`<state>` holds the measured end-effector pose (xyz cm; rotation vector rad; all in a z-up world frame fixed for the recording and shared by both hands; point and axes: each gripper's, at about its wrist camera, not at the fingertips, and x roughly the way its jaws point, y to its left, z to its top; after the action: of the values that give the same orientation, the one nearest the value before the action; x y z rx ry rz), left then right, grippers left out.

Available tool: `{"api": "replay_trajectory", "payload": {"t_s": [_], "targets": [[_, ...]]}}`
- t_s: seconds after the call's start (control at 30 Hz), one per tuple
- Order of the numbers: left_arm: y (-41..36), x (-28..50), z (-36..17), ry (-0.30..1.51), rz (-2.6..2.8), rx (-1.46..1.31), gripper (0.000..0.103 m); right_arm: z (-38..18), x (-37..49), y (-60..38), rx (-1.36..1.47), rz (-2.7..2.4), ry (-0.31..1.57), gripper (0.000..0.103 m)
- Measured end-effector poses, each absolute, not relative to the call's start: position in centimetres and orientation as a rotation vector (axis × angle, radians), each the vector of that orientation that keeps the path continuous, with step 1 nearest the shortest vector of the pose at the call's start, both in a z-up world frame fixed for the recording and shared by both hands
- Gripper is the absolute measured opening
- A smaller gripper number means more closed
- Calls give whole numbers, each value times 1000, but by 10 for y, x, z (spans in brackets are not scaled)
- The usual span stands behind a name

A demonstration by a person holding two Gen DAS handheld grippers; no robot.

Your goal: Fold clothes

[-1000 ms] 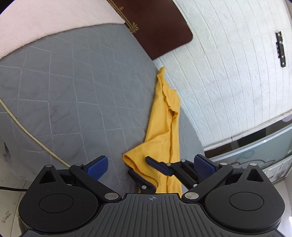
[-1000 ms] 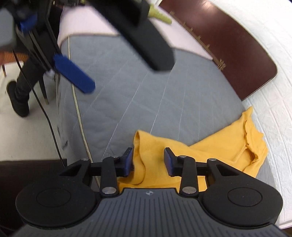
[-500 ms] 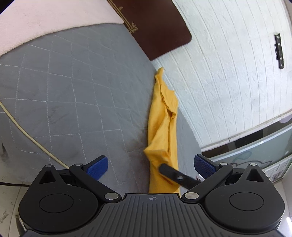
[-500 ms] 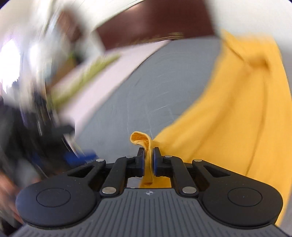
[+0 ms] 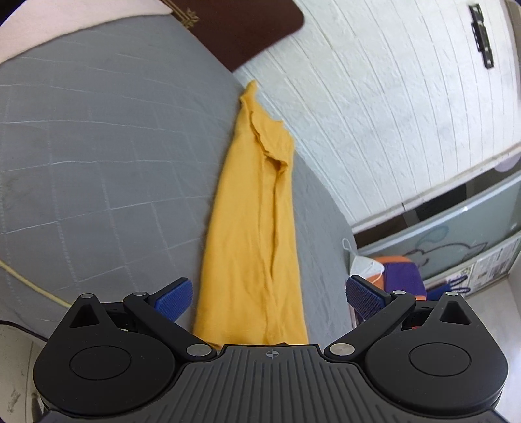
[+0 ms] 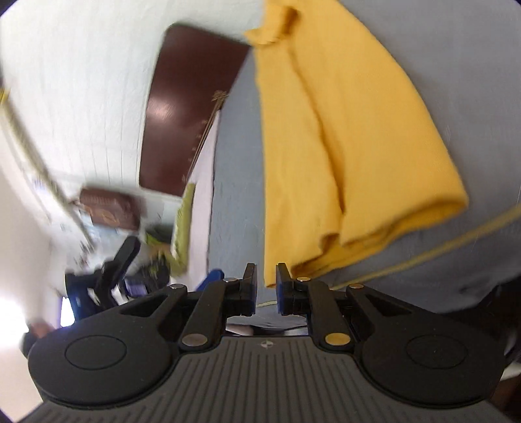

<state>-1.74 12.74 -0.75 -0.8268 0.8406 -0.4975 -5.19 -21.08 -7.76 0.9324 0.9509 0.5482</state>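
**Yellow garment folded lengthwise on the bed, both claws empty**

Your mustard-yellow knit garment (image 5: 250, 234) lies as a long narrow strip on the grey quilted bed cover (image 5: 97, 146), along the edge nearest the white brick-pattern wall (image 5: 374, 97) — one end reaching toward the dark brown headboard (image 5: 247, 29).

Left claw (image 5: 267, 294): blue pads spread wide, hovering over the strip's near end, nothing gripped.

Right claw (image 6: 266, 286): jaws narrow but opening — nothing between the pads. The garment's doubled lower edge (image 6: 358, 146) sits just beyond the fingertips. That view is motion-blurred and rolled sideways, so background detail is unreadable. A thin cream cord (image 6: 439, 250) runs across the cover beside the garment.
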Motion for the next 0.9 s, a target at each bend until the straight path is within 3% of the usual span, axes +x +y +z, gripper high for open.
{"api": "replay_trajectory", "payload": {"t_s": [0.13, 0.23, 0.3, 0.37, 0.47, 0.63, 0.9], "targets": [[110, -14, -7, 855, -528, -810, 103, -51, -36, -220, 740, 521, 929, 23], [101, -11, -8, 864, -533, -800, 103, -51, -22, -227, 752, 547, 968, 31], [101, -10, -8, 864, -521, -799, 103, -54, -12, -228, 788, 590, 1018, 56], [105, -11, -9, 862, -506, -803, 103, -58, -4, -219, 808, 615, 1081, 67], [113, -16, -9, 856, -490, -809, 103, -62, 5, -213, 843, 602, 1130, 66], [122, -18, -18, 869, -476, -840, 103, -51, 31, -240, 786, 488, 1038, 64], [125, -21, -19, 861, -483, -849, 103, -79, 63, -226, 769, 516, 1207, 65]]}}
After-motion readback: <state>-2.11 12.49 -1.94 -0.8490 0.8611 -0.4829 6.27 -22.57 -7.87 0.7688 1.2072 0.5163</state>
